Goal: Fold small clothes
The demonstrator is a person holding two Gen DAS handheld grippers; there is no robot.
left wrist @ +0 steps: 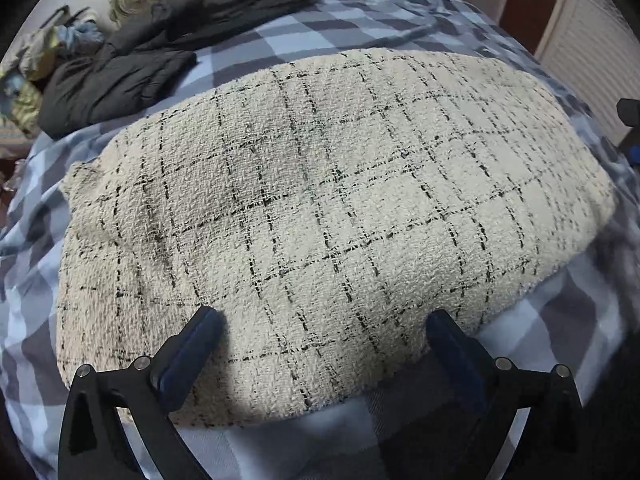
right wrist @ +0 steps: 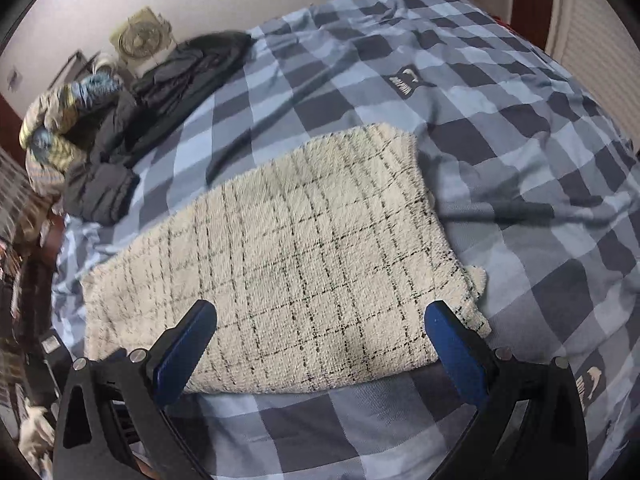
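A cream tweed garment [left wrist: 320, 208] with thin black check lines lies folded flat on the blue-and-grey checked bedspread [left wrist: 340, 28]. My left gripper [left wrist: 324, 320] hovers just over its near edge, jaws wide open, nothing between the blue pads. The right wrist view shows the same garment [right wrist: 288, 264] as a neat rectangle. My right gripper [right wrist: 320, 312] hangs over its near edge, jaws wide open and empty. A small flap sticks out at the garment's right corner [right wrist: 476, 280].
A dark padded jacket [right wrist: 160, 108] lies heaped at the bed's far left, with a pile of striped and pale fabrics [right wrist: 60, 120] beside it. A fan [right wrist: 140, 40] stands by the wall. The bedspread [right wrist: 520, 140] stretches bare to the right.
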